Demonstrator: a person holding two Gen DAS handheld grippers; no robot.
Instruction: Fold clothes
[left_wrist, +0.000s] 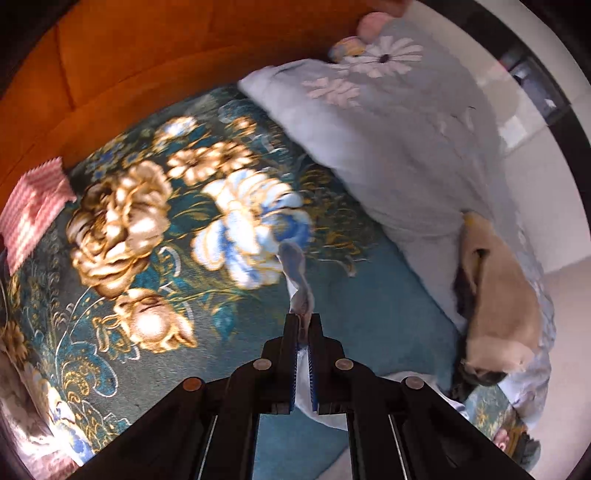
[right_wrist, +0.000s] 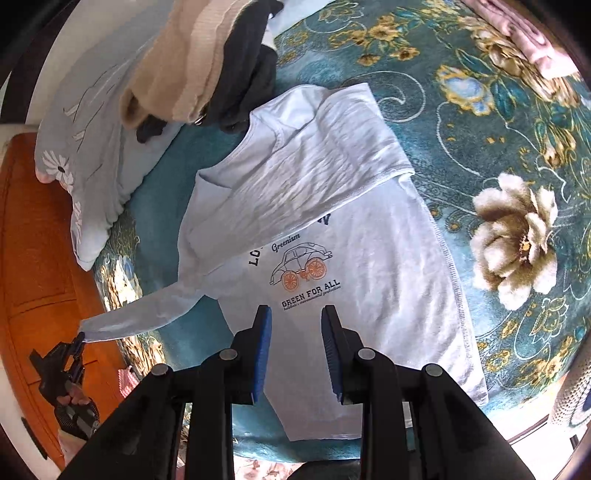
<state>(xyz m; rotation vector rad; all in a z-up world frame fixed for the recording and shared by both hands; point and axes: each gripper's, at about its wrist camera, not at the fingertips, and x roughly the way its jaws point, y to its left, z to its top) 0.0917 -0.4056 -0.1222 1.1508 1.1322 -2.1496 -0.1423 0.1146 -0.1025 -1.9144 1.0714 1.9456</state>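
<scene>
T-shirt (right_wrist: 332, 206) sleeve — pinched by left gripper (left_wrist: 304, 321)

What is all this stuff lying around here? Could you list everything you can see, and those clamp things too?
White long-sleeved T-shirt with a car print: one, white, spread on the blanket, one sleeve folded across the chest, the other pulled out sideways.
Teal floral plush blanket: one, teal with gold and blue flowers, under everything.
Grey-blue pillow with daisy print: one, at the blanket's edge.
Beige garment: one, piled beside the pillow.
Dark garment: one, under the beige one.
Pink checked cloth: one, by the orange wooden board.
Left gripper: black, blue pads, shut on the sleeve cuff.
Right gripper: black, blue pads, open above the shirt.
</scene>
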